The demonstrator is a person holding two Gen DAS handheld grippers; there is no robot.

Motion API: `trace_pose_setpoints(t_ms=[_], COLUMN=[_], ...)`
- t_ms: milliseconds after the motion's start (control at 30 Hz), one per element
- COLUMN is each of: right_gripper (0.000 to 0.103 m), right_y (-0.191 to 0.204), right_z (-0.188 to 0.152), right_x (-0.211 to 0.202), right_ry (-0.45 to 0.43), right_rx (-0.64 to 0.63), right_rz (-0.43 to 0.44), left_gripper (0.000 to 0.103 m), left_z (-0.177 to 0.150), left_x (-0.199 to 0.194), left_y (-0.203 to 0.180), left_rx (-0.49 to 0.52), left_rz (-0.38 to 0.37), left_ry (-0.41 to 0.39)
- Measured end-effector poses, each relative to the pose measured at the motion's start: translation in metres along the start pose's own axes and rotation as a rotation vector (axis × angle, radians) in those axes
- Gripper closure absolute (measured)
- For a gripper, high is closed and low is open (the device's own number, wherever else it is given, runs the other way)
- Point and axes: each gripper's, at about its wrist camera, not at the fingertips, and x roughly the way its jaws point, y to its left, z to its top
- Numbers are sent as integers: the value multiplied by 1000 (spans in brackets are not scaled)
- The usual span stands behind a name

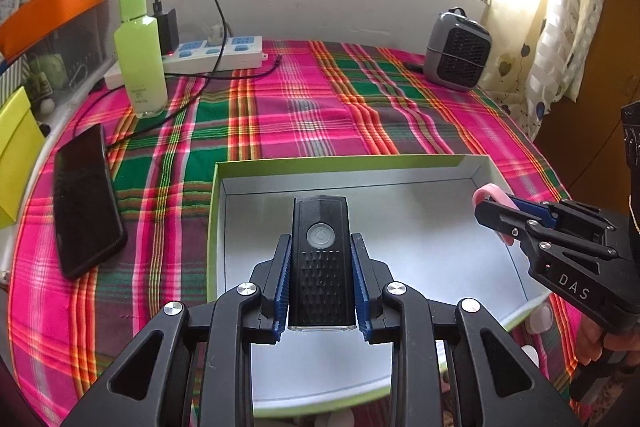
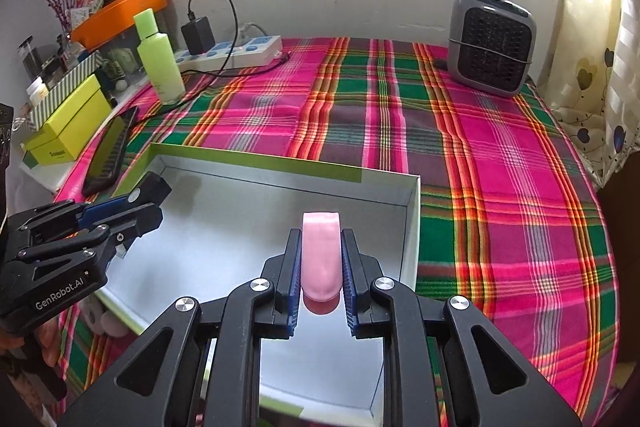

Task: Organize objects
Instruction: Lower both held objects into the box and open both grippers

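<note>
Holding over the white box [image 1: 436, 163] at lower centre: left gripper [image 1: 321, 279] pinches a black bike light [image 1: 321, 259] across its ribbed sides; looks rigid, moderately heavy. Right gripper [image 2: 321, 263] clamps a pink ring [image 2: 321, 259]; probably light, slick plastic, so grip its flat faces.

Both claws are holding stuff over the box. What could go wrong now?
The left gripper grips only the back part of the black light, so it might tip or slip when let go. The right gripper pinches a pink ring by its flat sides; it could roll once dropped. Both reach into the same green box, so the claws might bump each other.
</note>
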Motion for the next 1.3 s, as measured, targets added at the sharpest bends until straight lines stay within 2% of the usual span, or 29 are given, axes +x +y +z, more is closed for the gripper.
trace_pose_setpoints(t_ms=[567,1300], right_gripper=[84,84], right_y=[-11,-13], right_z=[12,12], right_x=[28,37], right_ry=[33,32], right_rx=[14,7], right_rz=[-19,-39], left_gripper=[78,77], left_z=[9,11], left_x=[29,34], left_y=[5,4], left_rx=[-15,-5], left_rz=[26,50], left_ry=[48,44])
